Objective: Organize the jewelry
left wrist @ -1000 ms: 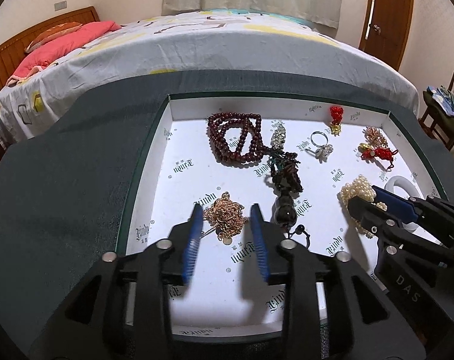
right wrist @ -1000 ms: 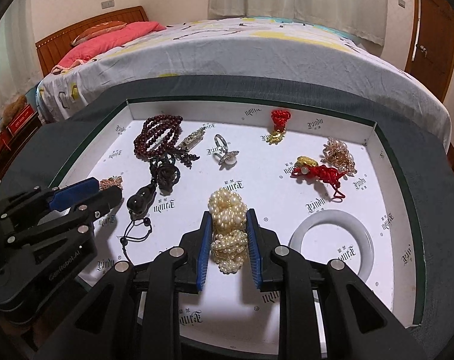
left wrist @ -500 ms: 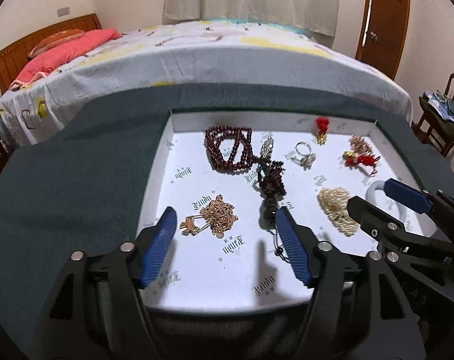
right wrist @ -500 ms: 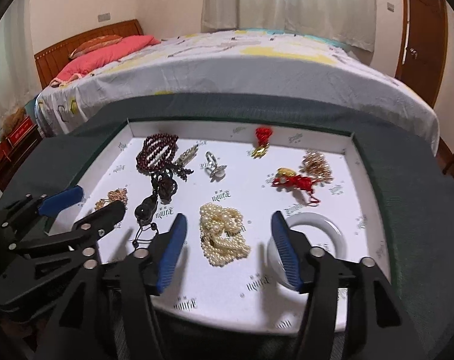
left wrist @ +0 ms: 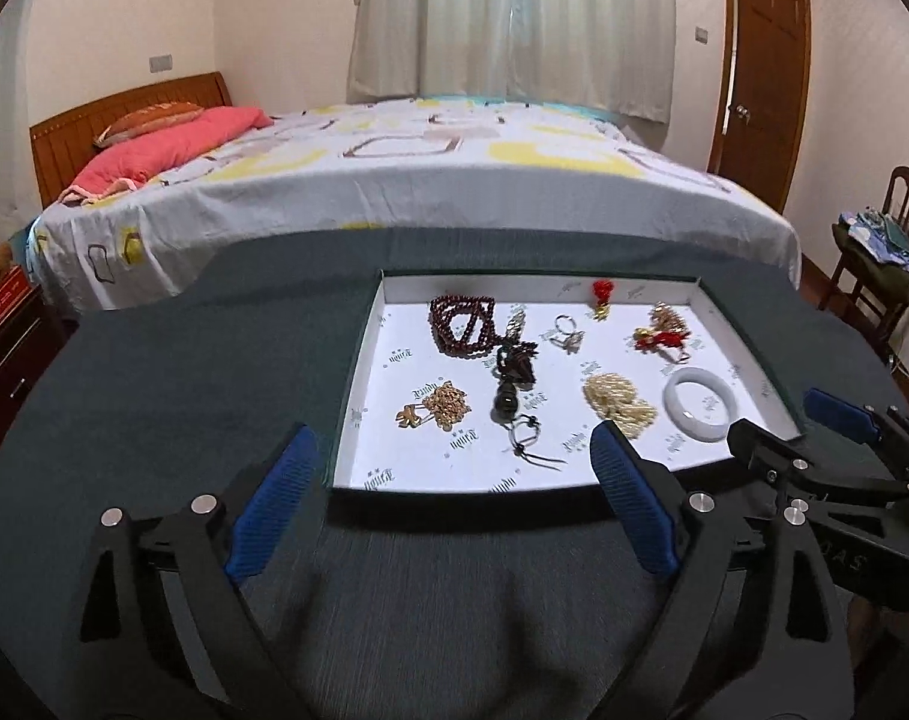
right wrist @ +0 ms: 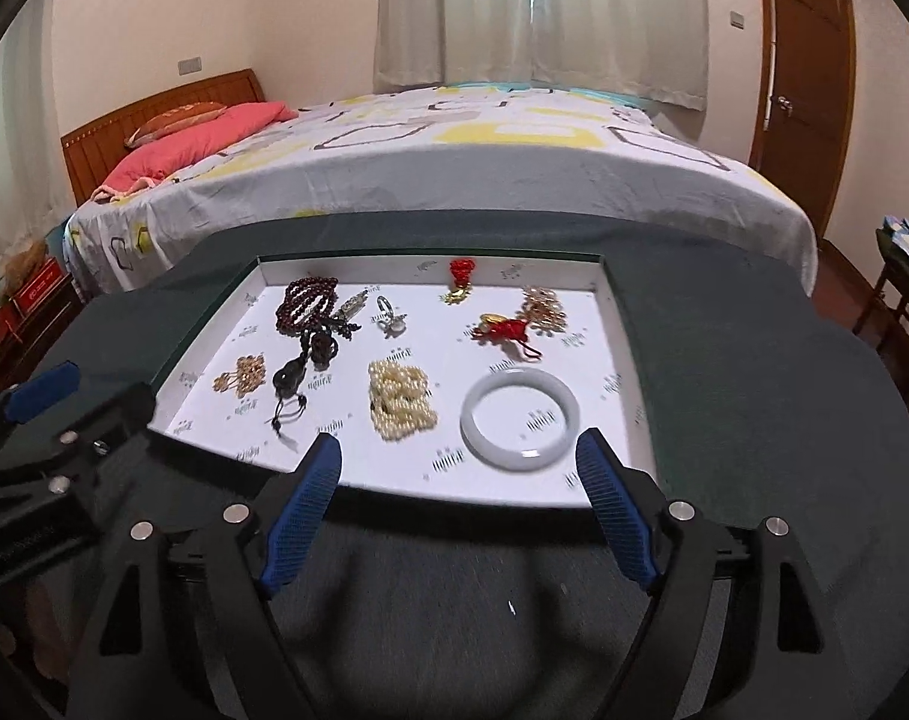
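A shallow white-lined tray point(left wrist: 358, 378) point(right wrist: 625, 360) on the dark green table holds jewelry laid apart: a gold chain point(left wrist: 445, 405) point(right wrist: 244, 373), dark red beads point(left wrist: 461, 324) point(right wrist: 306, 305), a dark pendant point(left wrist: 507, 402) point(right wrist: 289, 378), a silver ring point(left wrist: 565, 336) point(right wrist: 389, 319), a pearl strand point(left wrist: 619, 399) point(right wrist: 401, 399), a white bangle point(left wrist: 699, 405) point(right wrist: 519, 420) and red-gold charms point(left wrist: 661, 336) point(right wrist: 508, 330). My left gripper point(left wrist: 451, 492) is open and empty before the tray's near edge. My right gripper point(right wrist: 454, 492) is open and empty there too.
A bed point(left wrist: 454, 180) with a patterned sheet and pink pillow stands behind the table. A wooden door point(left wrist: 760, 78) and a chair with clothes point(left wrist: 880, 240) are at the right. A red nightstand point(left wrist: 10, 336) is at the left.
Both grippers opened wide and pulled back out of the tray, higher and nearer the front edge. The gold chain and pearl strand they were around lie in the tray.
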The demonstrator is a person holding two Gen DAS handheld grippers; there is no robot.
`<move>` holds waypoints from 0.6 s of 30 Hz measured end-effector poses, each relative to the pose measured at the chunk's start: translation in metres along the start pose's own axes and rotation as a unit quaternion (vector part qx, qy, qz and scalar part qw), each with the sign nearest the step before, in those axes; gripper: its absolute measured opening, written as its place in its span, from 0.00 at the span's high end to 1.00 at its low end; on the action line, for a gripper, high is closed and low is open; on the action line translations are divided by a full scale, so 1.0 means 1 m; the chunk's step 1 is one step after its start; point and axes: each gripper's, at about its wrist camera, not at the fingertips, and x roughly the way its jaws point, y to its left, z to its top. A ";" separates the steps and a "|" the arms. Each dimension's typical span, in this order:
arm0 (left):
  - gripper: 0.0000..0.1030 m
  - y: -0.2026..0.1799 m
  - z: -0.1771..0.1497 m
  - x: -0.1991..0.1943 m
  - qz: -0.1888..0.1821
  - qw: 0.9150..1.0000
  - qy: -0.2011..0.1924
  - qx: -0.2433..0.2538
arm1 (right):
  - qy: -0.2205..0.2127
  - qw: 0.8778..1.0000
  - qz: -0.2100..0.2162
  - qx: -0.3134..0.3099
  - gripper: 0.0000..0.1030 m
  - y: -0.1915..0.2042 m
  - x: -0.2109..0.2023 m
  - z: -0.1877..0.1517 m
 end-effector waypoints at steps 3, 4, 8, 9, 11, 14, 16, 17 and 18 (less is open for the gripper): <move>0.12 -0.001 -0.001 -0.019 0.003 1.000 -0.010 0.001 | -0.009 1.000 0.000 0.001 0.24 -0.003 -0.020 -0.005; 0.12 -0.002 -0.002 -0.028 0.006 1.000 -0.015 0.002 | -0.013 1.000 -0.001 0.002 0.24 -0.004 -0.027 -0.006; 0.08 -0.005 -0.004 -0.059 0.010 0.999 -0.042 0.005 | -0.033 0.999 -0.001 0.004 0.24 -0.005 -0.055 -0.008; 0.08 -0.005 -0.005 -0.068 0.014 0.999 -0.050 0.005 | -0.039 0.999 -0.001 0.003 0.24 -0.005 -0.062 -0.008; 0.07 -0.004 -0.005 -0.079 0.020 0.998 -0.058 0.002 | -0.049 0.999 -0.002 -0.001 0.23 -0.003 -0.074 -0.008; 0.04 0.000 -0.005 -0.098 0.034 0.997 -0.069 -0.010 | -0.064 0.998 -0.003 -0.006 0.22 -0.001 -0.094 -0.009; 0.04 0.003 -0.006 -0.110 0.034 0.996 -0.079 -0.017 | -0.072 0.997 -0.001 -0.008 0.21 0.000 -0.106 -0.010; 0.04 0.005 -0.006 -0.115 0.035 0.996 -0.084 -0.020 | -0.077 0.997 -0.001 -0.008 0.21 0.000 -0.112 -0.011; 0.04 0.006 -0.006 -0.122 0.037 0.995 -0.089 -0.022 | -0.080 0.997 -0.001 -0.009 0.21 0.000 -0.117 -0.011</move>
